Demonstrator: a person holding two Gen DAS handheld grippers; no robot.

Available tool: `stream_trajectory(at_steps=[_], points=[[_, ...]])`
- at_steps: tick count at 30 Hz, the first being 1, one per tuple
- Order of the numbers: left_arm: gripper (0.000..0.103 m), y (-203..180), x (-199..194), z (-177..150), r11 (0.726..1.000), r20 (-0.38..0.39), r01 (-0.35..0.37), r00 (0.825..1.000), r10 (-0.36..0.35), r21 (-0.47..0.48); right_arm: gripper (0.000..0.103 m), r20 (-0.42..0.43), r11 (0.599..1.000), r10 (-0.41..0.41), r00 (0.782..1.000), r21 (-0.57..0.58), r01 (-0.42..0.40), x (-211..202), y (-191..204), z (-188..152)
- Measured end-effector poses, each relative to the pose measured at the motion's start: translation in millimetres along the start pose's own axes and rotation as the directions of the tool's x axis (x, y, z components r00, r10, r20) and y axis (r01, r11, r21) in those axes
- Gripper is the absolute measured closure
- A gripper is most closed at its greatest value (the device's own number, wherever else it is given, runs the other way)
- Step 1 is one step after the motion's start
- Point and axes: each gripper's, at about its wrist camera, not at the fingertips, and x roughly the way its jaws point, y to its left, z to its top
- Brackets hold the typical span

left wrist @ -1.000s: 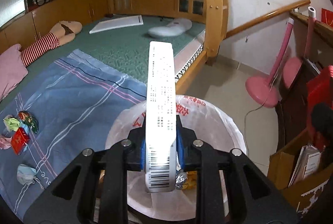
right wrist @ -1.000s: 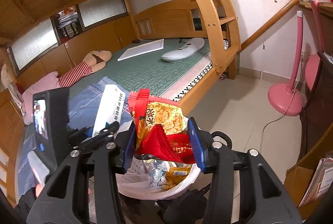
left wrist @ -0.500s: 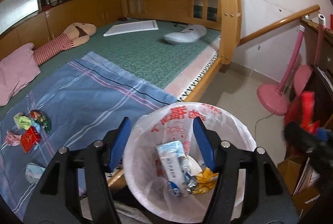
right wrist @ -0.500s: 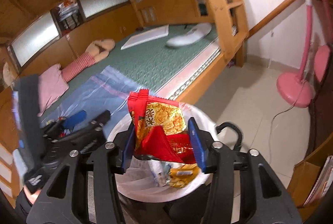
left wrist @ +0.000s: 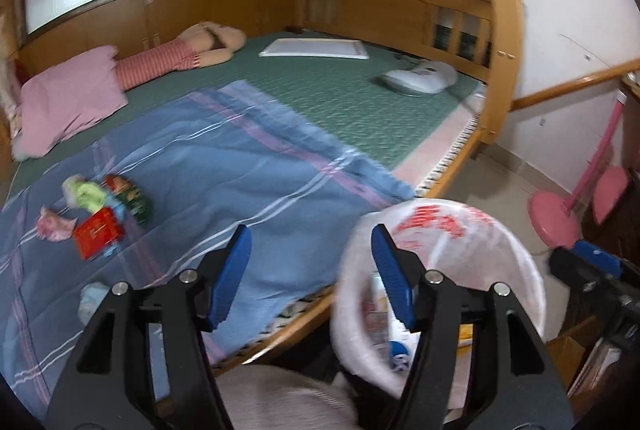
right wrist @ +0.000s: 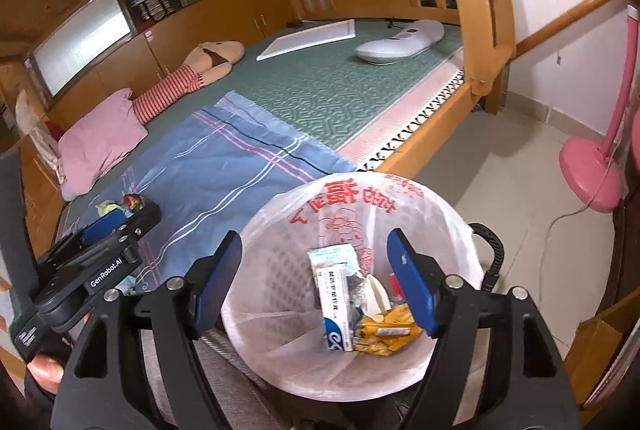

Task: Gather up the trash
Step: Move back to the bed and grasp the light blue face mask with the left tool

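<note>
Snack packet gone from right hand-held gripper (right wrist: 314,276), jaws just opened, empty, trash bin (right wrist: 280,270) below

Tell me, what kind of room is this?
Most likely a bedroom: a wooden bunk bed with a blue blanket, a pink pillow and a doll lying on it.

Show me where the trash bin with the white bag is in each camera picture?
Left wrist view: the trash bin sits at lower right, beside the bed's edge, partly behind the right finger of the left gripper.
Right wrist view: the trash bin fills the lower middle, under the open right gripper.
Shared landmark: the blue striped blanket lies just left of the bin in both.
</note>
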Motion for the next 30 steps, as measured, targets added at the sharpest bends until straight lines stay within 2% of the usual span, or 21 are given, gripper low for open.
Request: stream_trajectory(at_steps=[2,6,9,12,13,15,17,21,23,24,26,27,30], points=[[0.037,20.4,2.9,-4.5,0.999,-0.014,-0.025,1.000,0.025,-0.039,0.029,-0.011,1.000,0.014,1.000,-0.012,-0.014,4.5,7.1,0.9],[0.034,81.4,16.8,-26.2,0.984,-0.075,-0.120,0.991,0.111,-0.132,0.029,-0.035,0.997,0.049,0.998,-0.051,-0.051,15.5,29.9,1.7],[0.033,133.5,25.3,-46.8,0.956,-0.119,-0.205,0.976,0.183,-0.208,0.029,-0.058,0.994,0.071,0.996,-0.077,-0.075,26.0,46.9,2.3],[0.032,188.7,31.4,-66.5,0.915,-0.157,-0.295,0.953,0.260,-0.275,0.029,-0.082,0.990,0.091,0.992,-0.097,-0.098,37.7,64.0,2.3],[0.029,202.3,32.1,-71.9,0.904,-0.164,-0.313,0.947,0.275,-0.291,0.029,-0.092,0.989,0.096,0.991,-0.105,-0.106,42.0,70.3,2.0],[0.023,225.5,36.9,-82.6,0.892,-0.184,-0.322,0.944,0.275,-0.316,0.029,-0.104,0.986,0.106,0.989,-0.116,-0.118,47.7,79.6,0.8],[0.023,241.1,49.5,-92.9,0.891,-0.216,-0.320,0.941,0.260,-0.323,0.029,-0.117,0.983,0.115,0.986,-0.129,-0.130,54.3,91.0,-0.3],[0.023,246.7,73.9,-102.9,0.895,-0.257,-0.318,0.935,0.243,-0.314,0.029,-0.136,0.979,0.125,0.983,-0.147,-0.144,63.3,106.9,0.3],[0.032,245.1,85.7,-106.1,0.898,-0.281,-0.318,0.931,0.234,-0.305,0.029,-0.143,0.977,0.128,0.981,-0.154,-0.150,65.9,113.8,1.0],[0.053,244.7,92.0,-107.2,0.903,-0.294,-0.312,0.929,0.224,-0.296,0.029,-0.146,0.975,0.131,0.981,-0.160,-0.154,67.6,118.4,1.5],[0.064,246.8,95.3,-108.3,0.904,-0.300,-0.302,0.930,0.211,-0.301,0.029,-0.152,0.971,0.135,0.979,-0.175,-0.161,71.5,128.3,2.0],[0.080,248.2,90.5,-107.7,0.904,-0.290,-0.292,0.936,0.202,-0.314,0.029,-0.157,0.968,0.139,0.978,-0.185,-0.167,74.7,135.2,2.3],[0.086,255.5,73.3,-105.2,0.898,-0.264,-0.276,0.945,0.190,-0.342,0.029,-0.191,0.954,0.157,0.969,-0.223,-0.199,90.7,161.1,1.7]])
